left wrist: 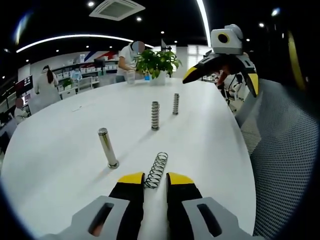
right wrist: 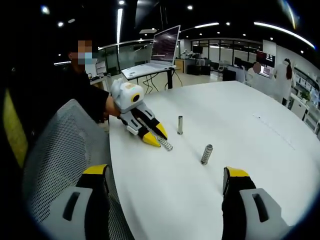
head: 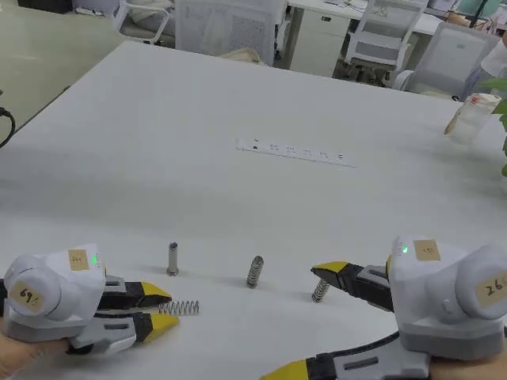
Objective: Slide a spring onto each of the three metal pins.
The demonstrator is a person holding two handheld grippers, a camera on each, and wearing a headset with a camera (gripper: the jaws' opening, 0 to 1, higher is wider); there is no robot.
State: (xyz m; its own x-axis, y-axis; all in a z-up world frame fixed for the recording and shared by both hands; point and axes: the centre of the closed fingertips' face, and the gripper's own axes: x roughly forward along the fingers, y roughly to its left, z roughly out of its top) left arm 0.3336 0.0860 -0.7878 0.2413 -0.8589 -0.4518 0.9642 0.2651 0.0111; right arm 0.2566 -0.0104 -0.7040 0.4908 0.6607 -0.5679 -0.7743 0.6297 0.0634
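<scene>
Stretching away from the person, the white bench (head: 238, 95) carries everything in play, with office chairs (head: 380, 39) beyond its far edge. A grey mesh chair back (right wrist: 60, 150) stands close against the near edge in the right gripper view.

The right tongs (head: 307, 320) hang at the near right of the bench, spread wide with nothing between them. In their own view (right wrist: 165, 172) the two yellow-tipped jaws stand far apart over bare bench, and the left gripper view (left wrist: 220, 80) also shows them spread. The left tongs (head: 166, 309) sit low at the near left, drawn narrow on the near end of the loose spring (head: 182, 307). That spring lies roughly level and points out from the tips (left wrist: 155, 179) towards the row of pins. The right gripper view shows it (right wrist: 165, 144) jutting from the yellow tips of the left tongs (right wrist: 155, 137).

A white power strip (head: 293, 152) lies flat further up the bench, well apart from the work.

Three pins stand upright in a row. The bare pin (head: 173, 259) is the leftmost and has no coil on it, and the loose spring (left wrist: 157, 169) lies just beside it (left wrist: 106, 147). The middle pin (head: 254, 271) is sleeved in the middle spring (left wrist: 155, 115). The third pin (head: 320, 291) wears the end spring (left wrist: 175, 104) and stands just beside the upper jaw of the right tongs.
</scene>
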